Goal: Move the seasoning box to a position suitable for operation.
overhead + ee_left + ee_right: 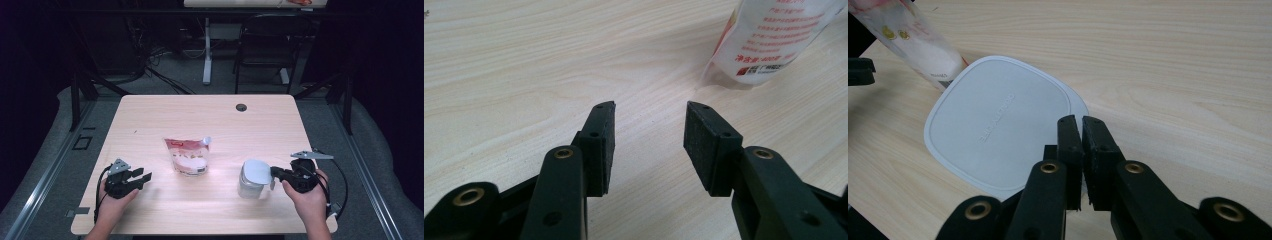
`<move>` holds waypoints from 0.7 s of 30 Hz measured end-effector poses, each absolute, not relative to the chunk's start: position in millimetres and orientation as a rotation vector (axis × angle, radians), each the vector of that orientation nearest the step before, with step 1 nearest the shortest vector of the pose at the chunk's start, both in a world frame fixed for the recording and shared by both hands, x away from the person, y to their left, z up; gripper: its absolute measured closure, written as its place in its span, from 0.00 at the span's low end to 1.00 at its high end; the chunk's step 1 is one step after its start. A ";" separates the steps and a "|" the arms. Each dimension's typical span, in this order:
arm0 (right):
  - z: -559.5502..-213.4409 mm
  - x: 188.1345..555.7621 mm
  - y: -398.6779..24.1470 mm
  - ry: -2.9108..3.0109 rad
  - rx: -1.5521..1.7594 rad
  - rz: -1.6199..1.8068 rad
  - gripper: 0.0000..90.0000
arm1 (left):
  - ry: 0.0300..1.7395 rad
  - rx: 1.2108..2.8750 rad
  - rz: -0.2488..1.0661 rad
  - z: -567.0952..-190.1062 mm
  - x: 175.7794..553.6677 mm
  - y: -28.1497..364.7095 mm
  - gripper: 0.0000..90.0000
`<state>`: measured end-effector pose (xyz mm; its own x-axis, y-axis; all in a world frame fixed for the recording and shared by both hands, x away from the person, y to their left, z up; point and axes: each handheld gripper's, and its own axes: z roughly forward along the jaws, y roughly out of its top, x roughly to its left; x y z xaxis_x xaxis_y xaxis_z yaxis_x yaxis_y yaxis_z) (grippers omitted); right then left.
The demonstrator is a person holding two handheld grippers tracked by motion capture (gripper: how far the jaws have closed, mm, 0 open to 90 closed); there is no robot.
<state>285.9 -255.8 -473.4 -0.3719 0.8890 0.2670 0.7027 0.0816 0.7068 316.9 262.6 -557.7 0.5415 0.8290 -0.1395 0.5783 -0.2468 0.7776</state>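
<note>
A clear jar (248, 186) stands on the table at the front right. Its white, rounded-square lid (256, 171) sits tilted over the mouth. My right gripper (274, 174) comes in from the right, shut on the lid's near edge; in the right gripper view the lid (998, 130) spreads out under the closed right gripper (1081, 130). A red-and-white spouted pouch (189, 156) stands at mid-table. My left gripper (145, 176) rests at the front left, open and empty. In the left gripper view, the pouch (769, 40) is ahead and to the right of the left gripper (649, 140).
The light wooden table (210, 115) has a cable hole (241, 107) near its far edge. A dark chair (265, 45) and another table's leg (207, 50) stand behind it. The pouch (913, 40) lies just beyond the lid.
</note>
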 end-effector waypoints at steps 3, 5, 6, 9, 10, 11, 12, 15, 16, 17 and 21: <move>-473.7 285.7 -255.9 2.119 1.612 1.172 0.97 | 1.140 1.950 0.382 -557.6 317.0 262.7 0.62; -473.9 285.8 -256.4 2.121 1.613 1.180 0.97 | 1.143 1.951 0.381 -557.6 316.9 262.7 0.62; -474.3 286.0 -256.8 2.119 1.615 1.189 0.97 | 1.141 1.951 0.382 -557.7 317.0 262.7 0.62; -475.1 286.1 -258.2 2.114 1.626 1.204 0.97 | 1.139 1.952 0.382 -557.5 316.9 262.8 0.62; -475.2 286.0 -258.7 2.114 1.627 1.204 0.97 | 1.139 1.953 0.383 -557.5 316.9 262.9 0.62; -475.4 286.0 -259.1 2.114 1.628 1.209 0.97 | 1.139 1.953 0.382 -557.5 316.9 262.9 0.62; -475.8 286.0 -259.0 2.110 1.633 1.218 0.97 | 1.139 1.952 0.382 -557.5 316.9 262.7 0.62; -476.3 286.2 -260.2 2.111 1.641 1.228 0.97 | 1.139 1.952 0.382 -557.5 316.9 262.7 0.62; -476.9 286.3 -260.7 2.104 1.646 1.242 0.97 | 1.139 1.953 0.382 -557.5 317.0 262.8 0.62; -477.4 286.5 -261.8 2.105 1.650 1.250 0.97 | 1.138 1.953 0.382 -557.5 317.0 262.8 0.62; -479.6 287.1 -265.6 2.098 1.675 1.293 0.97 | 1.139 1.953 0.383 -557.4 316.9 262.8 0.62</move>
